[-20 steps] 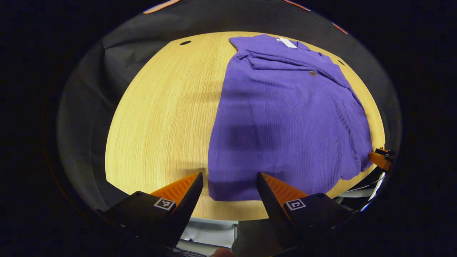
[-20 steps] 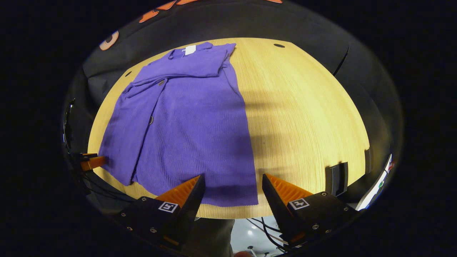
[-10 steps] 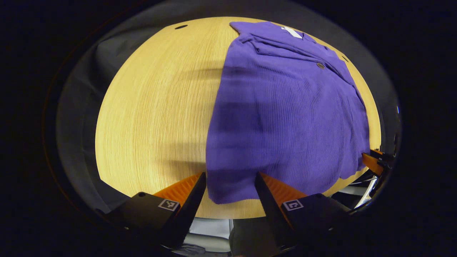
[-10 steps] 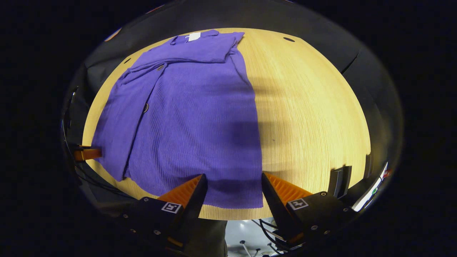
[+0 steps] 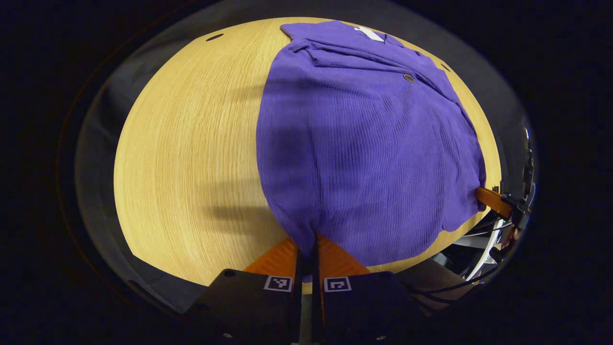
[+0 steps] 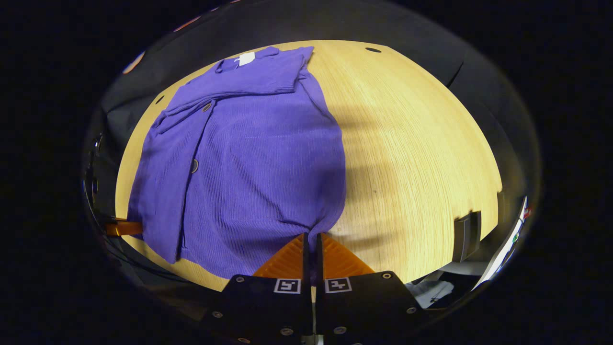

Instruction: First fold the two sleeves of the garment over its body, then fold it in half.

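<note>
A purple ribbed garment (image 5: 364, 139) lies flat on the round wooden table (image 5: 187, 143), its sleeves folded across the chest below the white neck label (image 5: 368, 33). My left gripper (image 5: 306, 242) is shut on the garment's near hem corner, which bunches up between its fingers. In the right gripper view the garment (image 6: 249, 153) spreads to the left, and my right gripper (image 6: 312, 239) is shut on the other near hem corner. The right gripper (image 5: 493, 201) also shows at the far right of the left gripper view, and the left gripper (image 6: 122, 227) at the left edge of the right gripper view.
Bare wood spreads beside the garment on the table (image 6: 416, 158). Small dark holes (image 6: 372, 49) mark the table's far rim. A dark block (image 6: 467, 230) sits at the table's near right edge. Black cloth surrounds the table. Cables hang below the near edge (image 5: 474, 230).
Both grippers moved in onto the near hem and went from open to shut, each pinching a corner. The cloth now gathers toward the fingers.
</note>
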The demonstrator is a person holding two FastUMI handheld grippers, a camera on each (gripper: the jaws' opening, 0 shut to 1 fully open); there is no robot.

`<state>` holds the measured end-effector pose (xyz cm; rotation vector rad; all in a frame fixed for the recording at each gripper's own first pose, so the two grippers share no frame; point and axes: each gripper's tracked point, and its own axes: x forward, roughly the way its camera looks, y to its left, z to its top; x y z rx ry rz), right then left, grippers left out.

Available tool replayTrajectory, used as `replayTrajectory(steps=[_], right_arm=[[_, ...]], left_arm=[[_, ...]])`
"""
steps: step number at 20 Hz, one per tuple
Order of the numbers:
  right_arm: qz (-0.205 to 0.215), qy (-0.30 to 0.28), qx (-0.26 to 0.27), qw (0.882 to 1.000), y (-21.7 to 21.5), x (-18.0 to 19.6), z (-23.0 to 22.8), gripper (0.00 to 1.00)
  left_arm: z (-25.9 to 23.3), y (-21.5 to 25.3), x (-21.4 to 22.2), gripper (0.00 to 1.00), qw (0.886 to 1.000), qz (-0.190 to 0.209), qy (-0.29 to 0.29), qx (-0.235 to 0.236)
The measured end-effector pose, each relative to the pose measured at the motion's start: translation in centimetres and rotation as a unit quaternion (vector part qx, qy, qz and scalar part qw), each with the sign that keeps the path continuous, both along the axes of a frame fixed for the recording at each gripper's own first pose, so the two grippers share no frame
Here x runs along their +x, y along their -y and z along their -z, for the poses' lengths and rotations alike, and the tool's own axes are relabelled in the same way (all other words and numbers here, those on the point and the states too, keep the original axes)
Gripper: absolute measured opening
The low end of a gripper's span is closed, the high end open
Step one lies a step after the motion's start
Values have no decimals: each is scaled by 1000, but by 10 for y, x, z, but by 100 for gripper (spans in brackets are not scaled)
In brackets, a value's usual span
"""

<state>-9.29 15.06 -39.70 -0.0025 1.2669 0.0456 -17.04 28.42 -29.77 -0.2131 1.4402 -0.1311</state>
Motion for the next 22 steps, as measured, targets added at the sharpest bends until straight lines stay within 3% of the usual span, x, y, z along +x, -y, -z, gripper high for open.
replayTrajectory(steps=[3, 8, 16, 22], right_arm=[[45, 4, 16, 999, -7, 0, -13, 4], [65, 36, 37, 997, -25, 15, -60, 4], [17, 84, 104, 991, -59, 78, -129, 3], [-25, 104, 135, 985, -73, 132, -163, 3]], left_arm=[[-7, 1, 1, 6, 1000, 8, 6, -21], [-40, -2, 23, 7, 997, 25, 30, -65], [-108, -2, 80, 5, 992, 22, 93, -78], [-164, -7, 139, 5, 988, 12, 146, -56]])
